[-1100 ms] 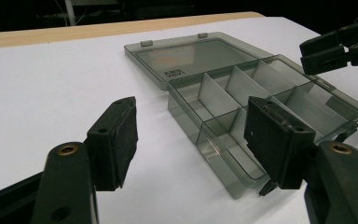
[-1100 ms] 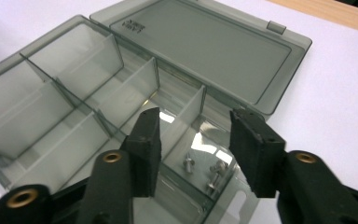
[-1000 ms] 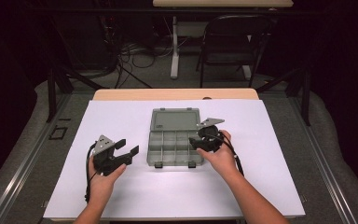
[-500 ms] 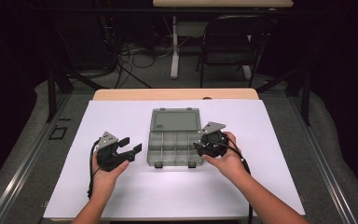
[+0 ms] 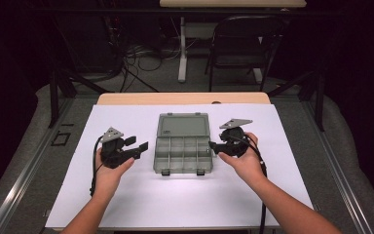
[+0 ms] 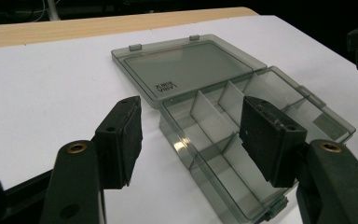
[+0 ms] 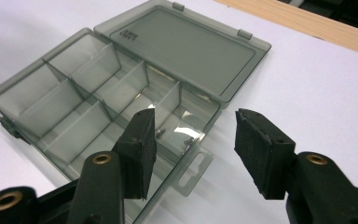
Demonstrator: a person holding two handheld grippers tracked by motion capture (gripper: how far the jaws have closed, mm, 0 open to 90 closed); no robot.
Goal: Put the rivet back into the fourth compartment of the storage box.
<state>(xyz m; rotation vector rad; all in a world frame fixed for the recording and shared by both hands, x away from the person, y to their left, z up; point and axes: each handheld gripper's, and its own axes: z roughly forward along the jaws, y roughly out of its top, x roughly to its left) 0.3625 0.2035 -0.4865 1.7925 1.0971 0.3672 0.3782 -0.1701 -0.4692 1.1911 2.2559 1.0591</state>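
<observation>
We see the compartment box [image 5: 182, 148] lying open at the middle of the white worktop [image 5: 141, 202], its lid [image 5: 183, 125] folded flat toward the far edge and its divided tray facing up, with two small screws [image 7: 175, 136] in the compartment nearest the right side. Our left gripper [image 5: 137, 147] is held just off the box's left edge, fingers [image 6: 121, 137] spread wide and holding nothing. Our right gripper [image 5: 215, 146] sits close beside the right edge, near the hang tab [image 7: 193, 173], fingers [image 7: 142, 147] likewise spread and empty. Bare white surface runs on every side of the box, widest along the near edge.
</observation>
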